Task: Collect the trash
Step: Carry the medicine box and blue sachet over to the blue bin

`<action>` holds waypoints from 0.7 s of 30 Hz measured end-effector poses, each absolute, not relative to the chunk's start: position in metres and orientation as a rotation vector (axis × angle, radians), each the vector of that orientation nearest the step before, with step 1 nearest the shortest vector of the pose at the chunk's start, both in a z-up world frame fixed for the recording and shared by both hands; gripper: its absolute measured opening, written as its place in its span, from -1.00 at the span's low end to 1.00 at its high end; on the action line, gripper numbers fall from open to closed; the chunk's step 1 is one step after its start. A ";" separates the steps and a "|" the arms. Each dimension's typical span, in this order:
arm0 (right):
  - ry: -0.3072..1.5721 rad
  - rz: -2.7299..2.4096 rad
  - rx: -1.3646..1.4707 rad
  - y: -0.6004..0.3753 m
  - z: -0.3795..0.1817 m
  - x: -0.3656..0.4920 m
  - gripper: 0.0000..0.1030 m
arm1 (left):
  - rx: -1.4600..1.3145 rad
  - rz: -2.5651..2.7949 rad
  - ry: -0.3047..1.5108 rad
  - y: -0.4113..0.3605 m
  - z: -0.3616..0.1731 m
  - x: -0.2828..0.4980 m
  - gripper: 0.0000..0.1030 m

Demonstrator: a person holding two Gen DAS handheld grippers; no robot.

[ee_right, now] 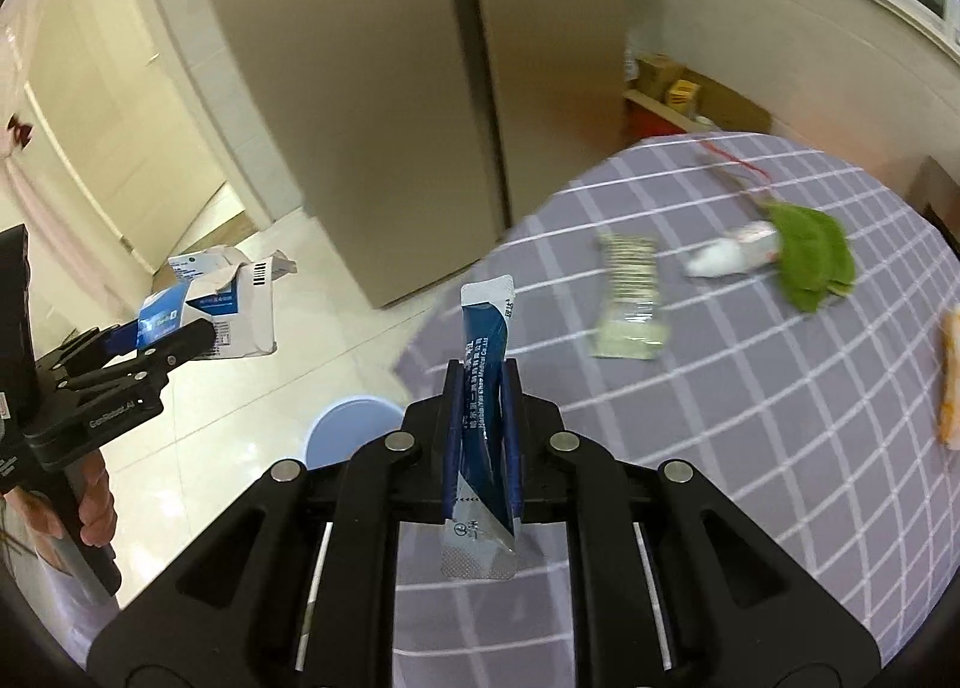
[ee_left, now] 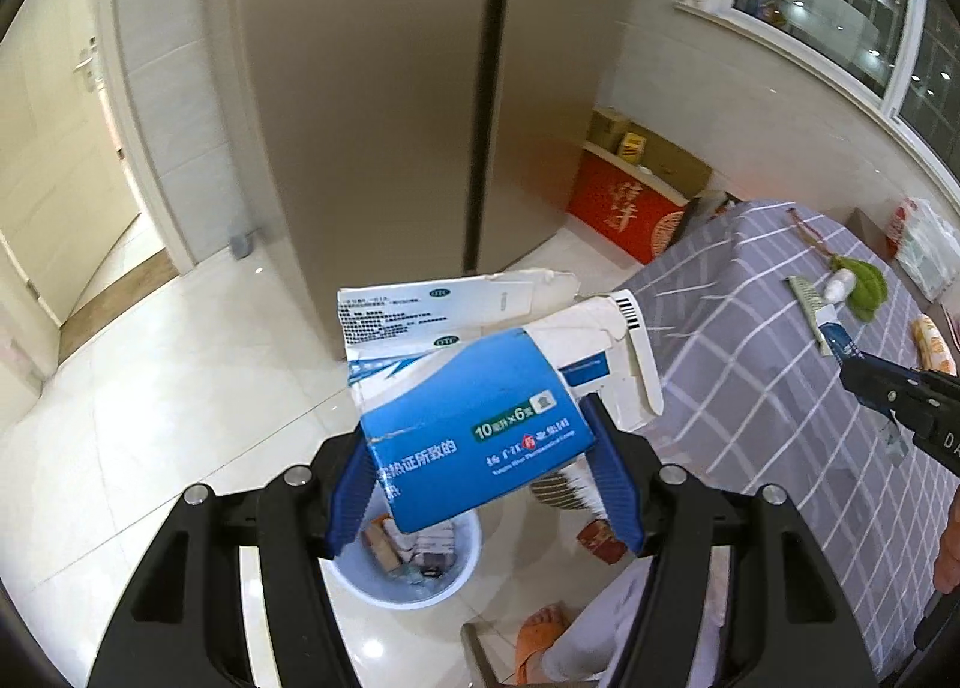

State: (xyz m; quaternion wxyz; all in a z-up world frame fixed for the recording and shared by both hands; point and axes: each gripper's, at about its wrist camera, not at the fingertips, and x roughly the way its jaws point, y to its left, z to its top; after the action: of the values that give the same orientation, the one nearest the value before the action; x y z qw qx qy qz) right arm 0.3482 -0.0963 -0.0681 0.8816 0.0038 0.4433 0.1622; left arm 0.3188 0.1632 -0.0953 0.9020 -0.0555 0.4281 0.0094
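Torn blue-and-white medicine carton [ee_left: 480, 418]: clamped between the blue pads of the left gripper [ee_left: 483, 466], jaws spread about halfway and pressing its two sides. It hangs in the air above the pale blue trash bin [ee_left: 462, 556], which stands on the white tiled floor [ee_left: 150, 388] and already holds cartons and wrappers. Carton flaps ripped open at the far end, barcode showing.

Blue-and-silver sachet [ee_right: 485, 388]: pinched upright in the right gripper [ee_right: 483, 388], jaws all but closed on the thin foil, top and bottom of the packet sticking out past the pads. It is held above the near edge of the table, just right of the bin (only part of the rim shows from the right wrist view).

Still lying on the grey checked tablecloth [ee_right: 750, 448]: a flat clear wrapper with pale stripes [ee_right: 630, 298], a crumpled white wrapper [ee_right: 726, 256] touching a green leaf [ee_right: 810, 262], a red string [ee_right: 738, 162] beyond them, and an orange packet [ee_right: 949, 382] at the right edge.

Outward: brown double-door fridge [ee_left: 390, 87] behind the bin, red gift box [ee_left: 624, 208] and cardboard boxes against the wall to its right. A person's foot in an orange slipper [ee_left: 540, 634] beside the bin.
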 end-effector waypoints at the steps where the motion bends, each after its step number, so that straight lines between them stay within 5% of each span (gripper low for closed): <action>1: 0.927 0.348 0.004 -0.091 -0.070 0.350 -0.76 | -0.120 0.029 0.888 0.169 -0.097 0.316 0.22; 12: 0.984 0.483 -0.074 -0.014 -0.094 0.352 -0.76 | -0.173 0.121 0.948 0.216 -0.119 0.294 0.23; 17: 1.015 0.508 -0.087 0.005 -0.105 0.355 -0.76 | -0.208 0.159 0.968 0.232 -0.125 0.295 0.55; 21: 1.031 0.514 -0.108 0.015 -0.112 0.352 -0.76 | -0.218 0.165 0.968 0.241 -0.129 0.291 0.55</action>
State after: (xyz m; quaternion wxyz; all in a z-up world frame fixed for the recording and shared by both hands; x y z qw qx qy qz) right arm 0.3521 0.0153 -0.1122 0.8372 -0.0509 0.4874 0.2430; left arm 0.2909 0.2406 -0.1288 0.8761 -0.1045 0.4641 0.0792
